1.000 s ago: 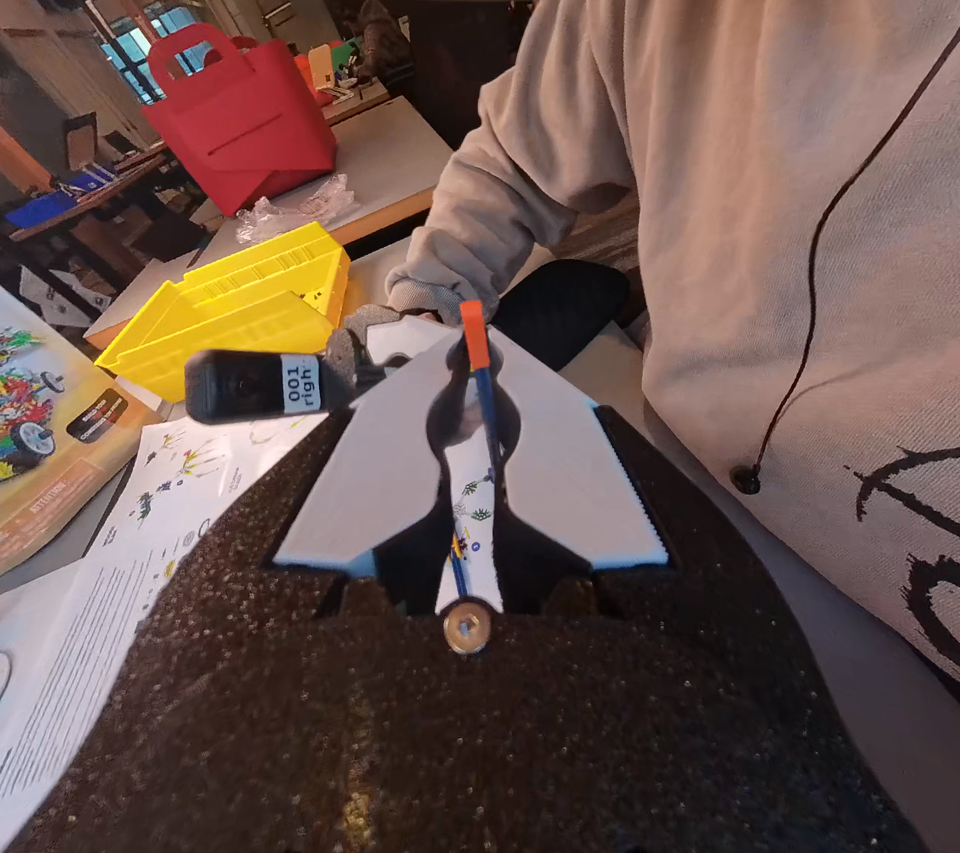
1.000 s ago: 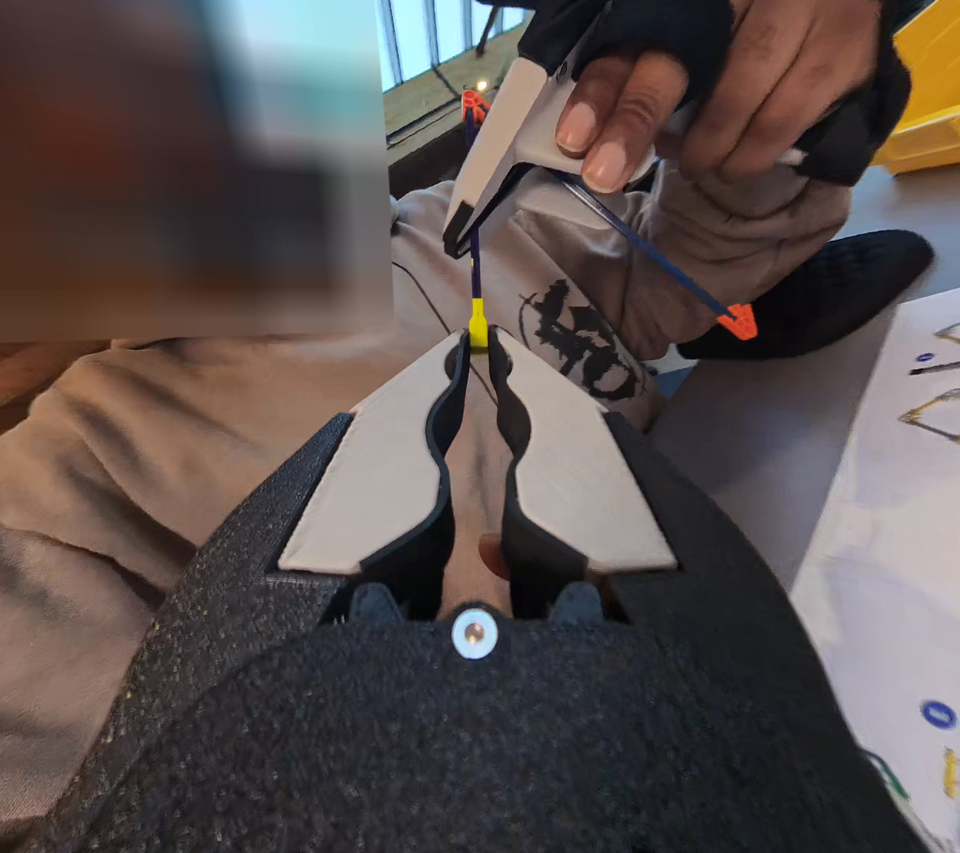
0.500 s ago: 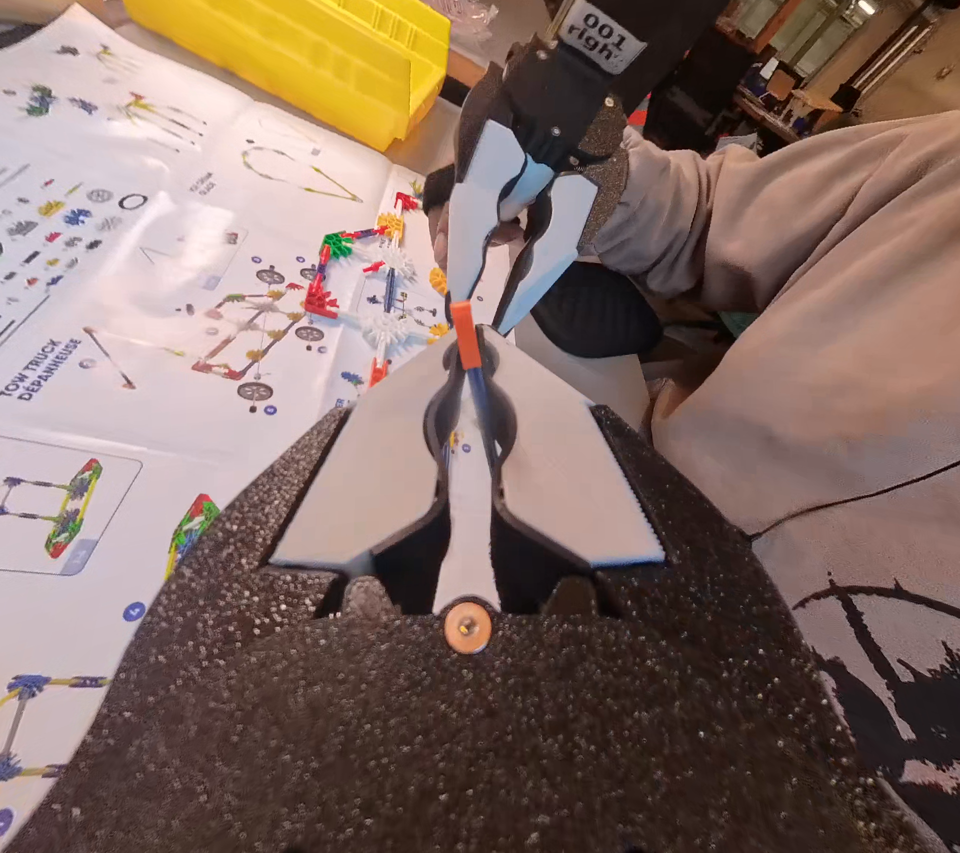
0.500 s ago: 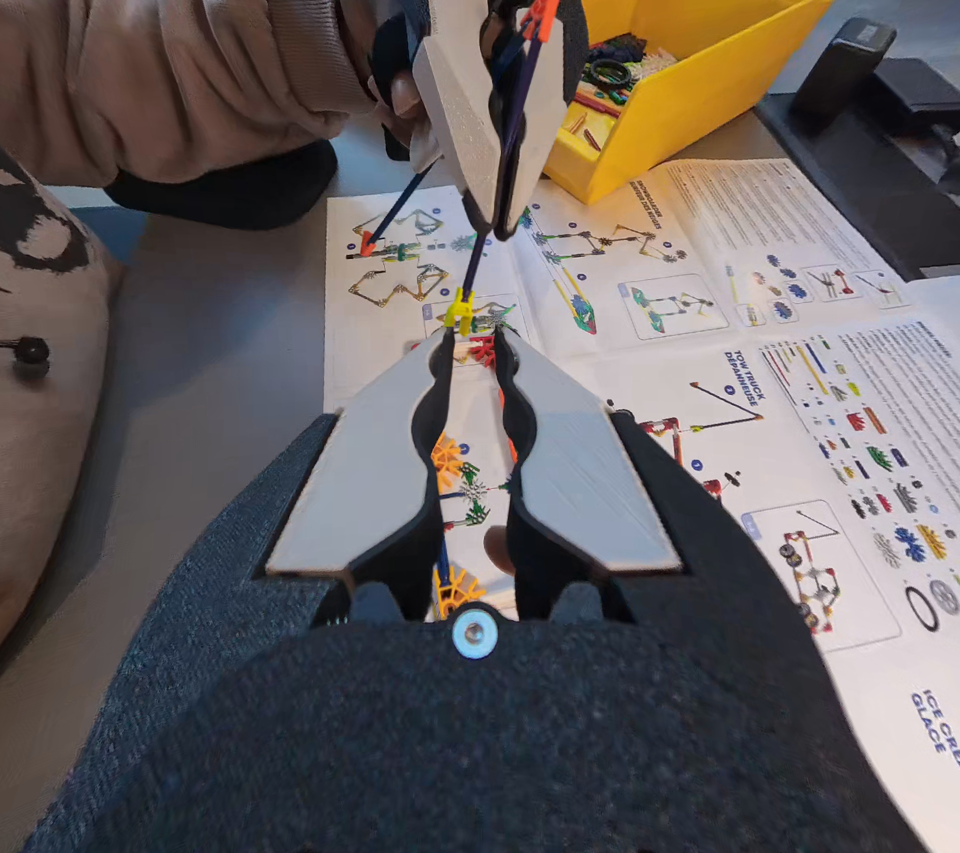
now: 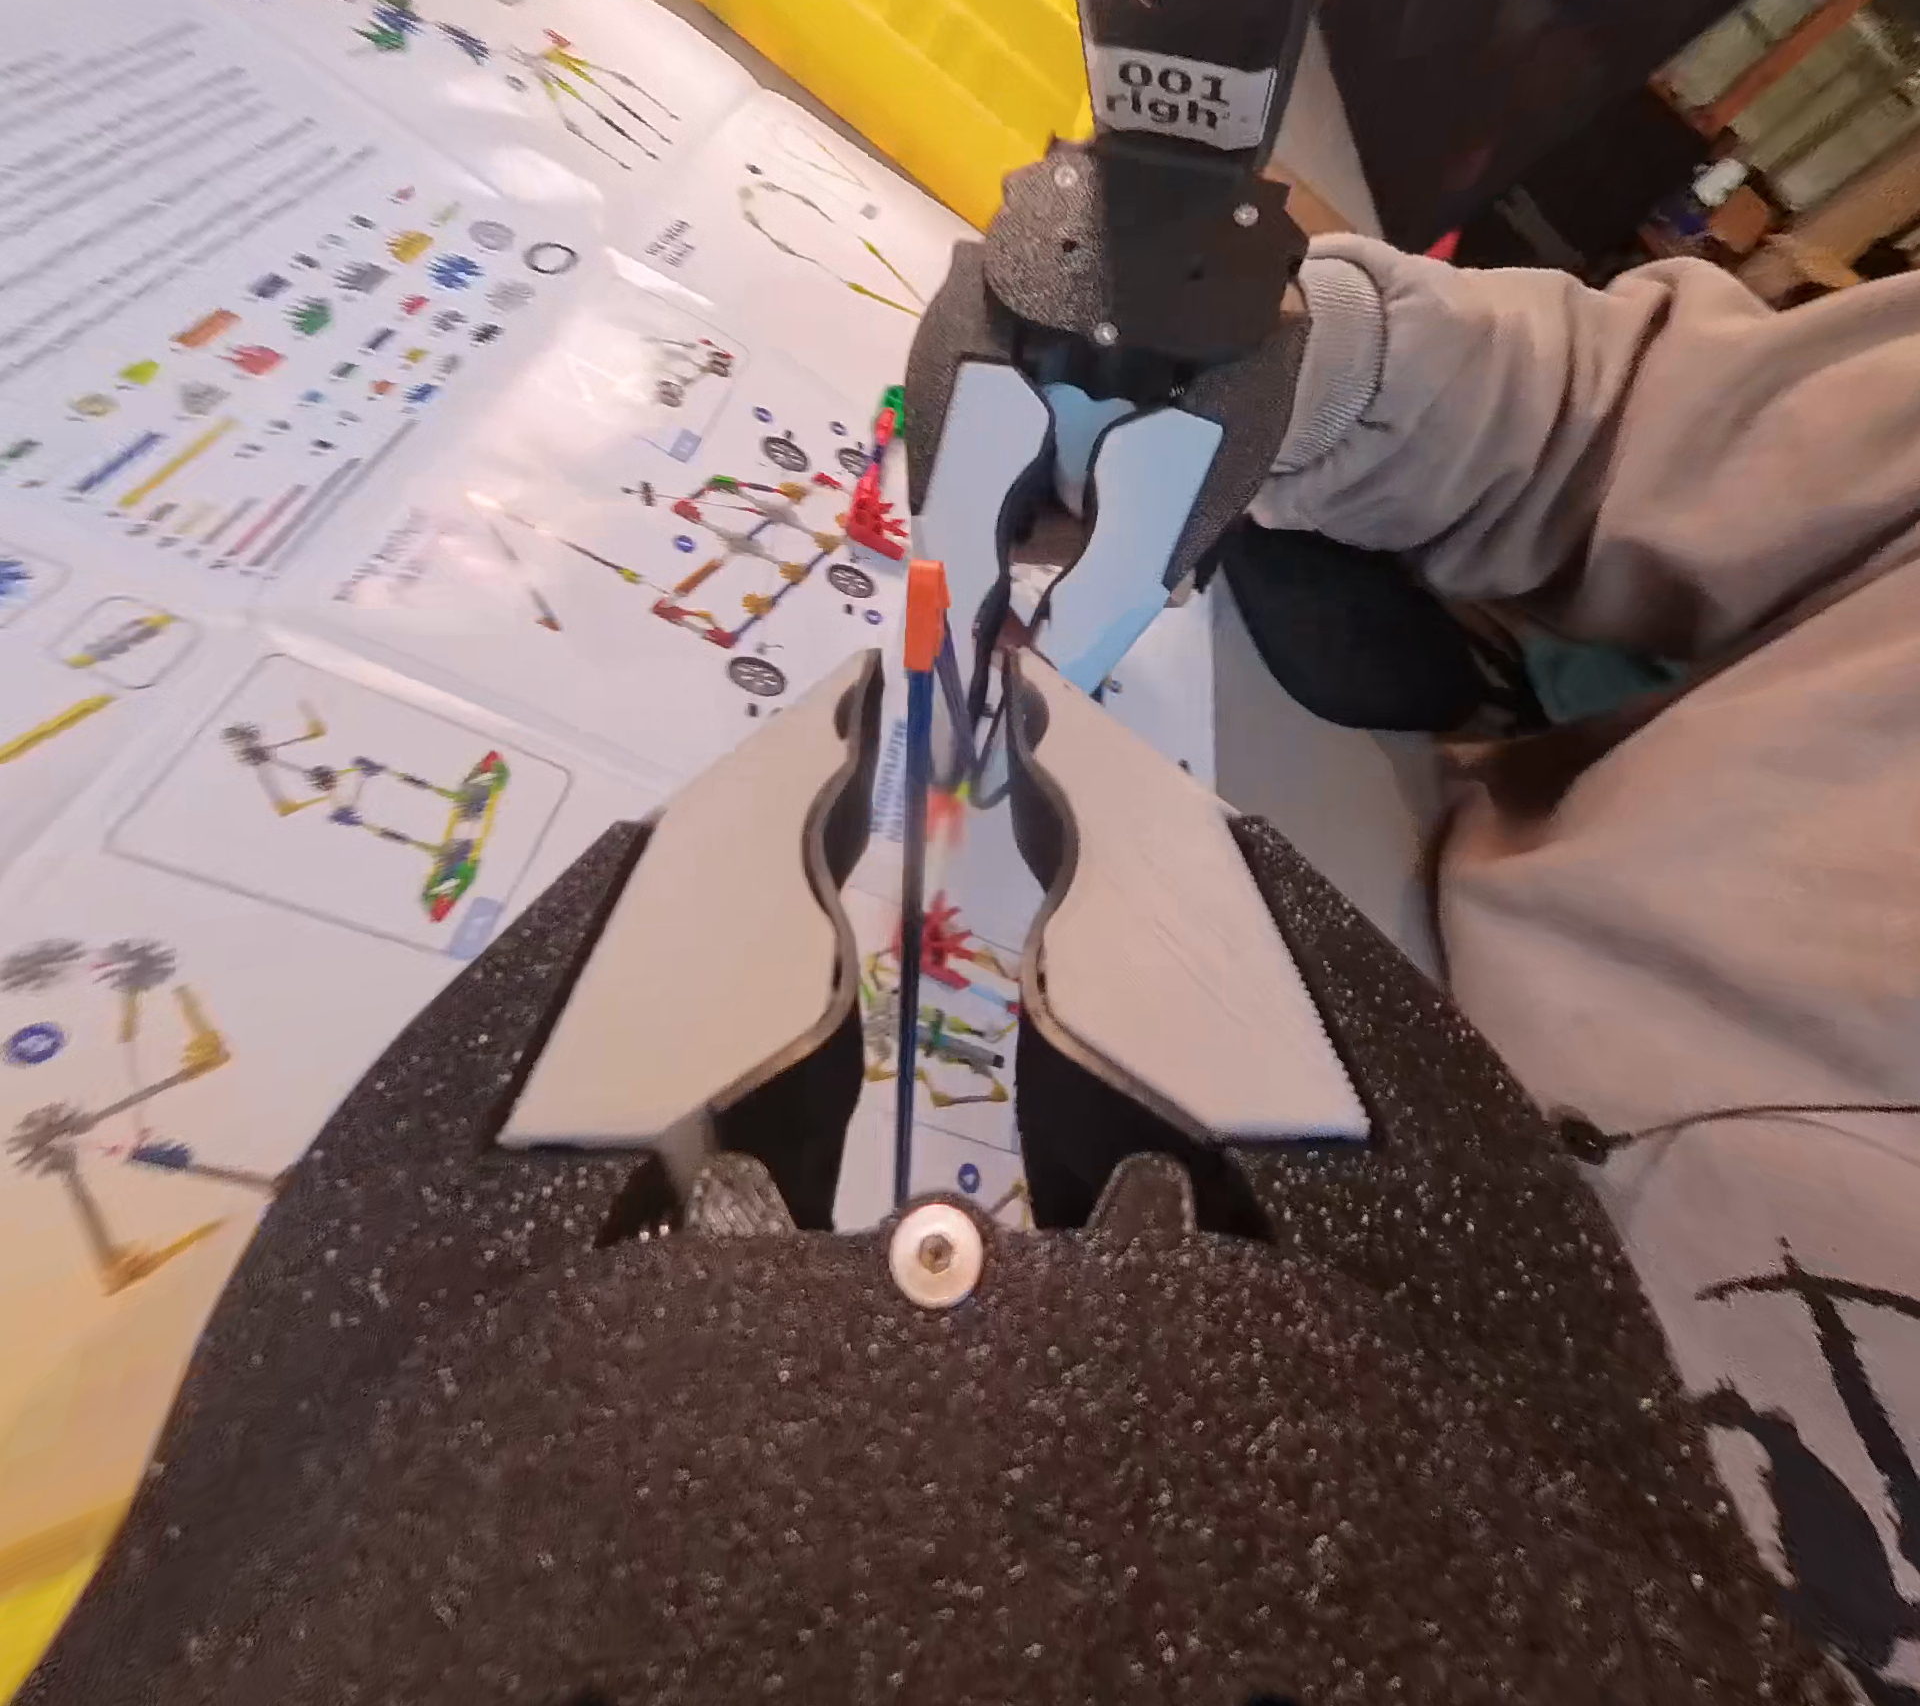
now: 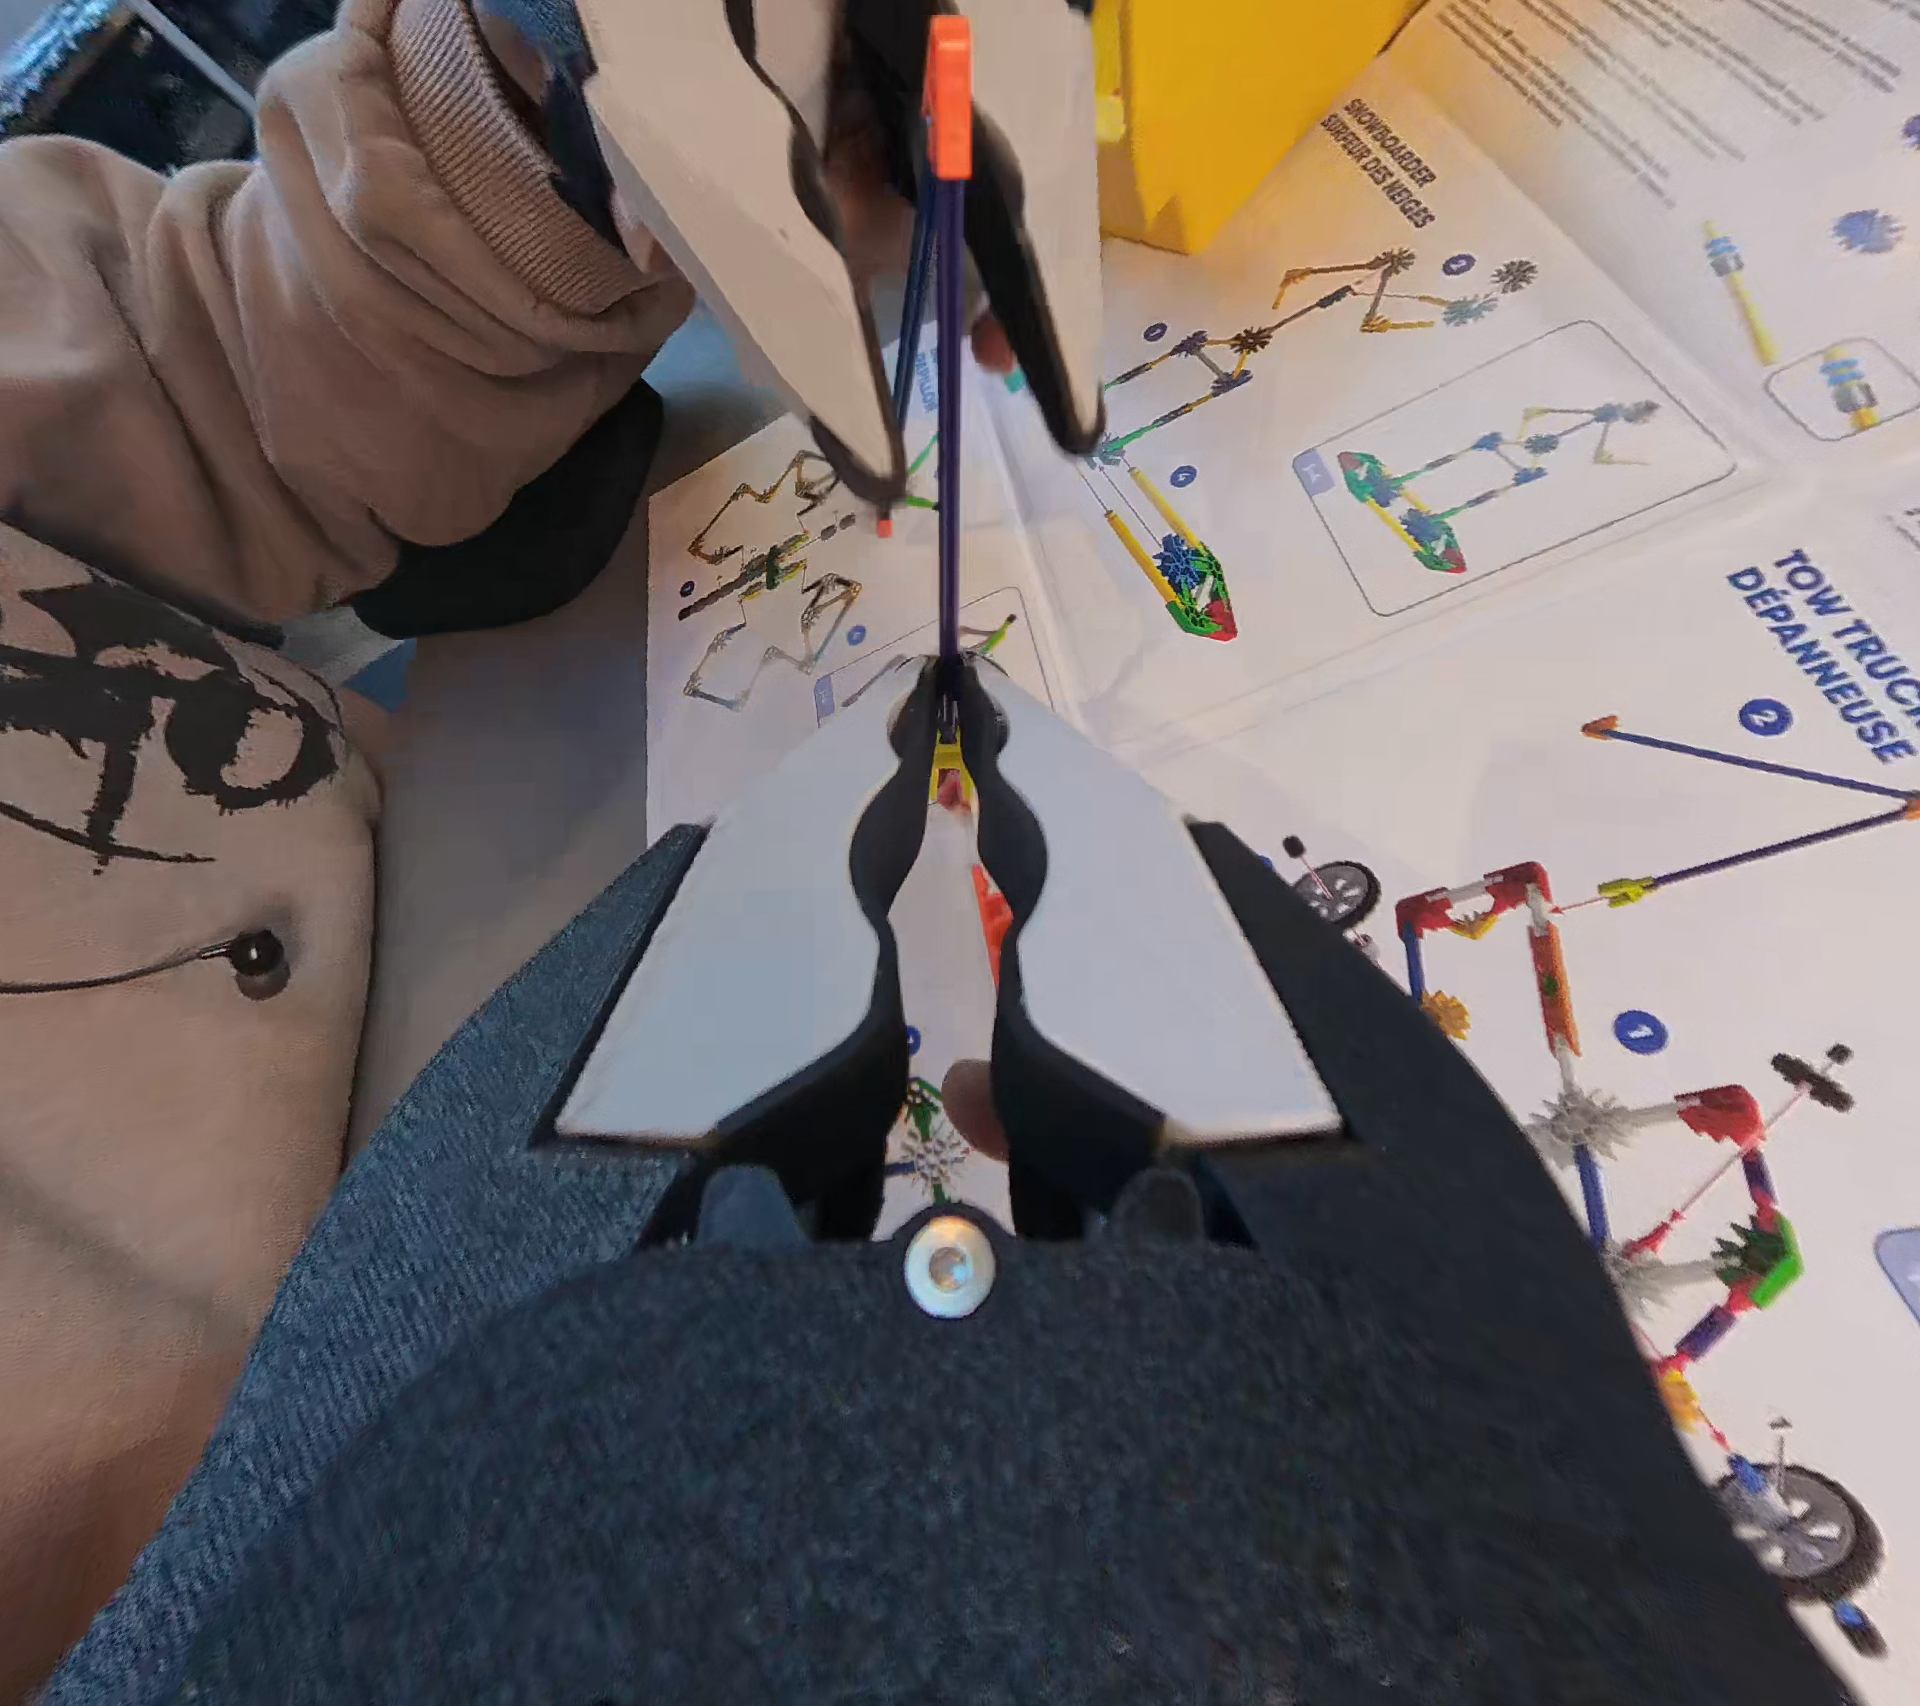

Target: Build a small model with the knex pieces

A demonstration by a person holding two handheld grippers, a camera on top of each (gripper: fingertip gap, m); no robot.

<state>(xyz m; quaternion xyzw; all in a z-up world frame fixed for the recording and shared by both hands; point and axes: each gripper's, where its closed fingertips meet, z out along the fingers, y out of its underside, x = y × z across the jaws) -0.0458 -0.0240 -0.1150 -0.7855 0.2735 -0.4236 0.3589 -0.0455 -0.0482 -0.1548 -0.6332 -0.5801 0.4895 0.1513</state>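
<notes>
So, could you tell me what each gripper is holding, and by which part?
The right gripper pinches the rod piece by its yellow connector end. The left gripper is open around the rods near the orange connector, not clamping.

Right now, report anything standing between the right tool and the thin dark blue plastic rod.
Nothing visible does. The right tool is shut on the yellow end of the thin dark blue plastic rod, which runs on between the fingers of the open left tool.

A smooth grey tabletop point(image 5: 1299, 783) lay beneath the tongs; dim, cluttered wooden shelving point(image 5: 1787, 98) stood well beyond them.
</notes>
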